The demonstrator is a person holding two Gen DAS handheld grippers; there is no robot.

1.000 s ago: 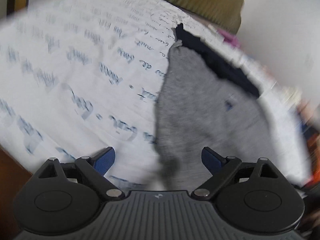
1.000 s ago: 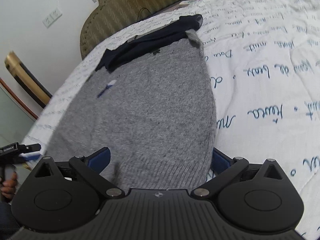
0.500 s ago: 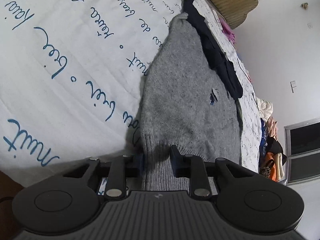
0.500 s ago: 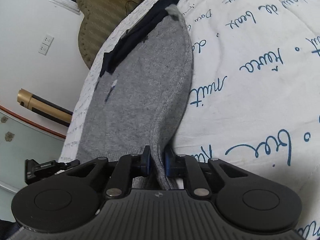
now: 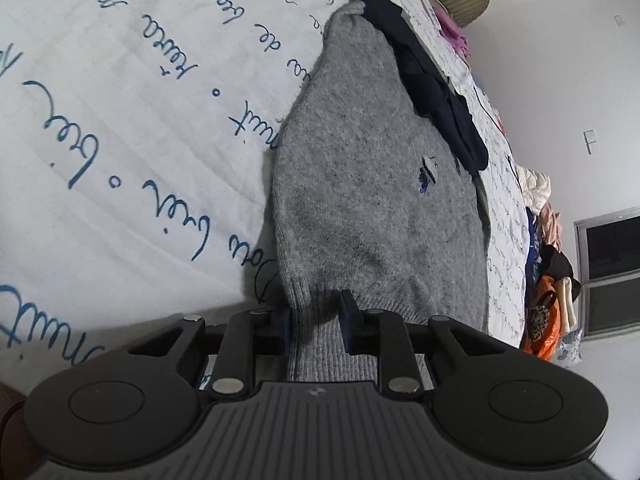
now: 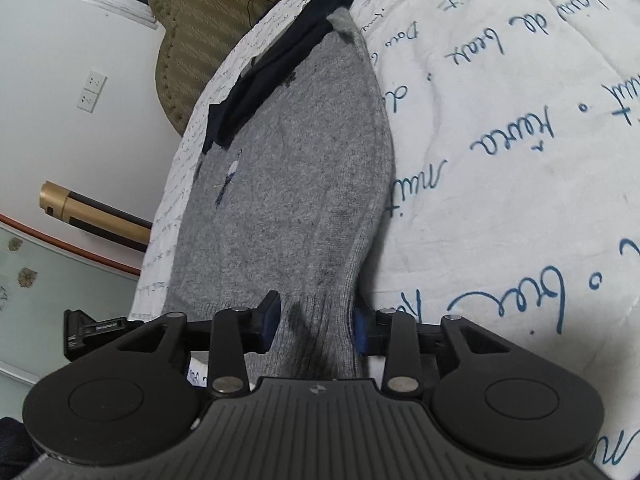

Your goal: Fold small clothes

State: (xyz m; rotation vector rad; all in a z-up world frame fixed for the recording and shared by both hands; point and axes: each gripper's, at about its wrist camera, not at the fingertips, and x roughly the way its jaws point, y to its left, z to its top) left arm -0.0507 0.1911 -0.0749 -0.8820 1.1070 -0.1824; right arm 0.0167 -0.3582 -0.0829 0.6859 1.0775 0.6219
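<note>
Grey sweater (image 5: 360,184) lies flat on bed (image 5: 120,120), long way running from hem up to dark collar (image 5: 432,80). Left hand-held gripper (image 5: 314,320) pinches hem's left corner. Right hand-held gripper (image 6: 314,326) pinches hem's right corner. Collar lies straight ahead, far from hem.
</note>
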